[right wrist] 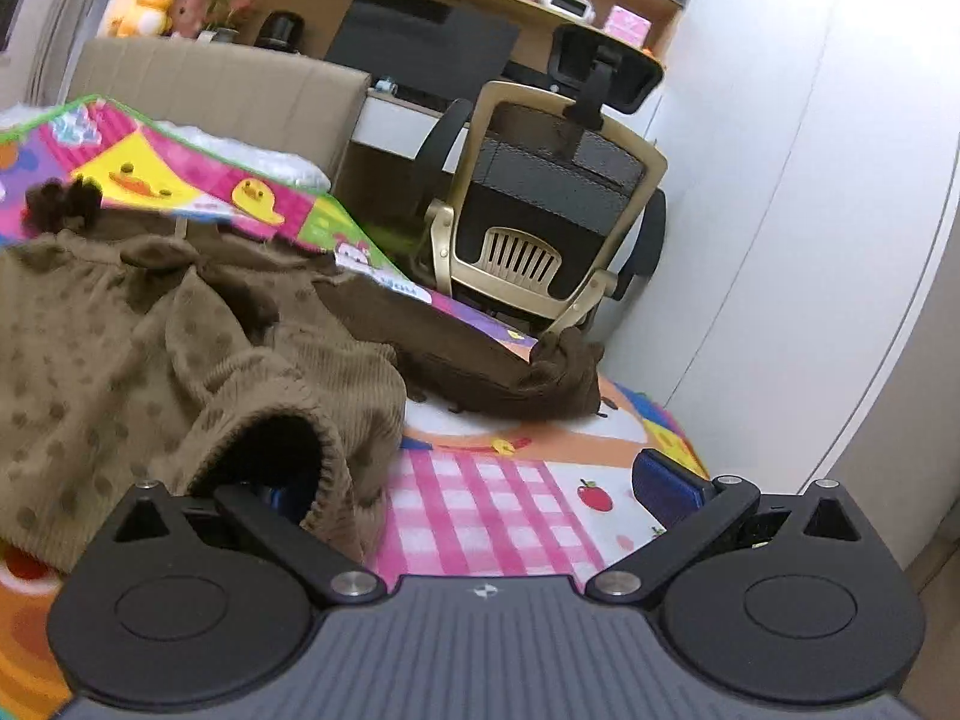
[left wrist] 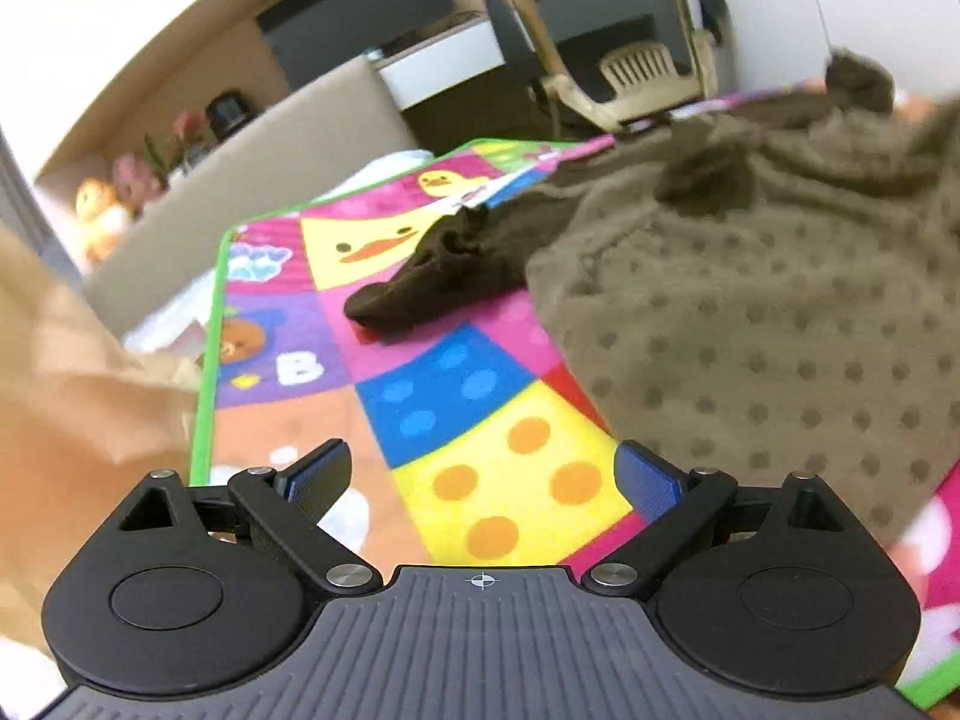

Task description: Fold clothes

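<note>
Lying crumpled, brown dotted sweater [right wrist: 108, 348]; left tool [left wrist: 480, 480], right tool [right wrist: 480, 492] both released.

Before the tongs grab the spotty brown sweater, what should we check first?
1. Left tongs open, nothing between them: ok.
2. Right tongs open: ok.
3. Right tongs' left finger sits inside the sweater cuff, ready to pinch: ok, though its tip is hidden.
4. Left tongs at the spotty sweater: not ok, they are over the bare play mat beside it.
5. Sweater spread flat: not ok, it is bunched and wrinkled.
6. Dark brown garment clear of the sweater: cannot tell, they meet or overlap.
</note>
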